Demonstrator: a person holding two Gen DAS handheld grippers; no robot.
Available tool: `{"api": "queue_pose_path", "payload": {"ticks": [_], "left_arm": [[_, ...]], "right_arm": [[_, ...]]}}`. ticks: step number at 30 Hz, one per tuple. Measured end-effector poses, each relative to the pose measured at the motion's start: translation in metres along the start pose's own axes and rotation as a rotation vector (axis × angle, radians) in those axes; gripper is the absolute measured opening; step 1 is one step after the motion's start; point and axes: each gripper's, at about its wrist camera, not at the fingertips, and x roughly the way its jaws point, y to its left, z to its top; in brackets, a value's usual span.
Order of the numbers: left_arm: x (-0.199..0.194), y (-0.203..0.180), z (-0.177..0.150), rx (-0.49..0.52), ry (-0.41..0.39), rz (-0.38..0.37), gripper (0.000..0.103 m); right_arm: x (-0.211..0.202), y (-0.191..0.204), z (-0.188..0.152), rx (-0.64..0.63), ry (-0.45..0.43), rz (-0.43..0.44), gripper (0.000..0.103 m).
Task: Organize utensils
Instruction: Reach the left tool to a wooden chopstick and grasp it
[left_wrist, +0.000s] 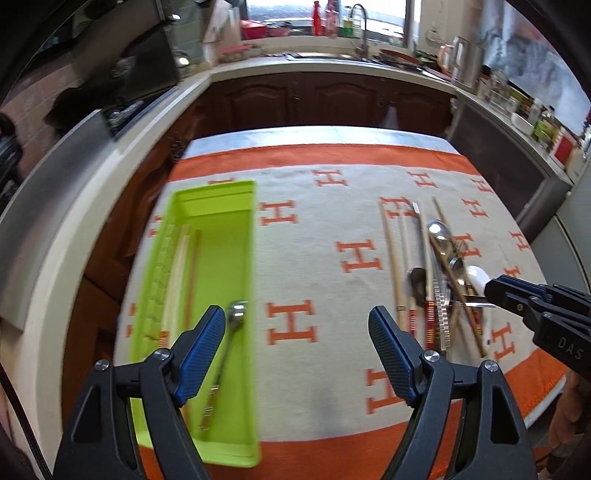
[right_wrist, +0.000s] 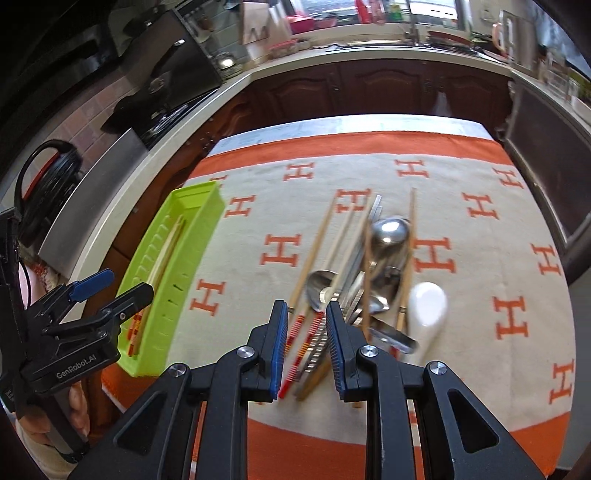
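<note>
My left gripper (left_wrist: 297, 343) stood with its jaws wide apart and nothing between them, held above the cloth at the near end of the green tray (left_wrist: 243, 424). Its left finger overlapped the tray's right half in view; its right finger hung over bare cloth. In the right wrist view this gripper appeared at the tray's near left end, with my hand on its grip.

My right gripper (right_wrist: 306, 332) had its jaws only narrowly apart. The pads were not pressing on anything that I could make out. It hovered over the near ends of the utensil pile (right_wrist: 369, 280), to the right of the tray. The red-striped chopstick handles (right_wrist: 295, 350) and a ridged metal handle showed through the gap, lying on the cloth below.

Tray contents: one long-handled metal spoon (left_wrist: 236, 314) along the right side, bowl toward the far end; pale and wooden chopsticks (left_wrist: 183, 266) along the left side, by the ribbed wall.

Pile, well right of the tray: wooden chopsticks, several metal spoons crossing each other, a white ceramic spoon (right_wrist: 426, 306) at the pile's right edge. Items overlapped; exact count not determined.

All rested on a beige cloth (left_wrist: 314, 229) with orange H marks and orange border. Kitchen counter and sink lay beyond the tray's far end.
</note>
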Motion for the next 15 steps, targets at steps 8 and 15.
{"api": "queue_pose_path", "payload": {"ticks": [8, 15], "left_arm": [[0.055, -0.039, 0.017, -0.003, 0.072, -0.147, 0.072], [0.106, -0.053, 0.015, -0.028, 0.166, -0.175, 0.048]], "right_arm": [[0.004, -0.044, -0.003, 0.070, -0.002, 0.000, 0.022], [0.014, -0.065, -0.003, 0.096, 0.005, 0.011, 0.022]]}}
